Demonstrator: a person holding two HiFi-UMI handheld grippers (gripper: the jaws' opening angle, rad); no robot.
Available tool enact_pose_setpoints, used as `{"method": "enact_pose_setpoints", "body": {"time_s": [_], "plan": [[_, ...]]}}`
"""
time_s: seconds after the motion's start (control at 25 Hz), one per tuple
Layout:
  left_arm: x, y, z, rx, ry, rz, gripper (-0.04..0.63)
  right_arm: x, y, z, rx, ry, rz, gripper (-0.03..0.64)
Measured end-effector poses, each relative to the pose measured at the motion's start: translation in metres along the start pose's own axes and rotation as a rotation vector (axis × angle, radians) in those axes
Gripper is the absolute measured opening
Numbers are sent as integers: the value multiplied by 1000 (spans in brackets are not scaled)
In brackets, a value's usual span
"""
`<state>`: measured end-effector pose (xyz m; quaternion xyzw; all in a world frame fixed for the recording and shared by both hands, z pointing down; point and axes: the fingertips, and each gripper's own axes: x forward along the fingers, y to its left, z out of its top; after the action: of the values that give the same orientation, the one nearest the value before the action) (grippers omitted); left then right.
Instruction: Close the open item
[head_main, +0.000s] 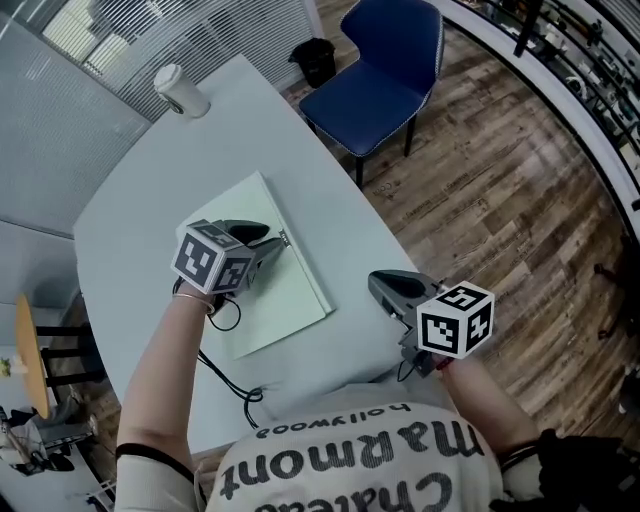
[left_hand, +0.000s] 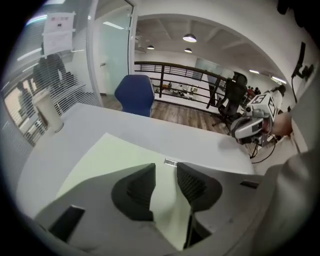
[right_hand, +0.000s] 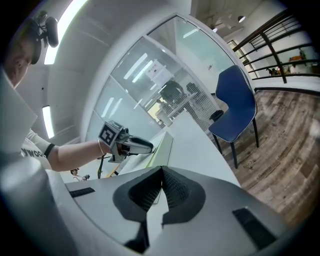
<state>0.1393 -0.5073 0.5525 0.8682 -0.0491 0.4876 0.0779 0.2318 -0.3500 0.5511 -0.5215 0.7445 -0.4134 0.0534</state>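
A pale green closed folder (head_main: 290, 312) lies flat on the white table (head_main: 140, 200), with a small metal tab (head_main: 284, 238) at its far right edge. My left gripper (head_main: 277, 243) hovers over the folder's right part. In the left gripper view its jaws (left_hand: 166, 167) stand apart with only the folder (left_hand: 110, 160) and the tab (left_hand: 171, 162) showing beyond them, and nothing is gripped. My right gripper (head_main: 376, 284) is off the folder, near the table's right front edge. Its jaws (right_hand: 162, 172) meet at the tips and hold nothing.
A white lidded paper cup (head_main: 180, 90) stands at the table's far end. A blue chair (head_main: 385, 70) and a black bin (head_main: 317, 60) stand on the wooden floor beyond the table's right side. A black cable (head_main: 235, 385) trails off the table's near edge.
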Motion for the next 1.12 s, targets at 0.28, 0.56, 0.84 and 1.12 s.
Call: {"method": "enact_pose_setpoints", "body": {"time_s": [0.28, 0.56, 0.84, 1.12], "plan": [[8, -4, -2, 129, 84, 15, 129, 2, -5, -5, 9, 7, -2, 0], [15, 8, -8, 181, 203, 48, 131, 4, -5, -9, 20, 21, 11, 0], [24, 3, -8, 154, 227, -7, 132, 8, -10, -15, 28, 17, 16, 0], [26, 0, -5, 133, 238, -13, 133, 9, -8, -17, 31, 30, 38, 0]]}}
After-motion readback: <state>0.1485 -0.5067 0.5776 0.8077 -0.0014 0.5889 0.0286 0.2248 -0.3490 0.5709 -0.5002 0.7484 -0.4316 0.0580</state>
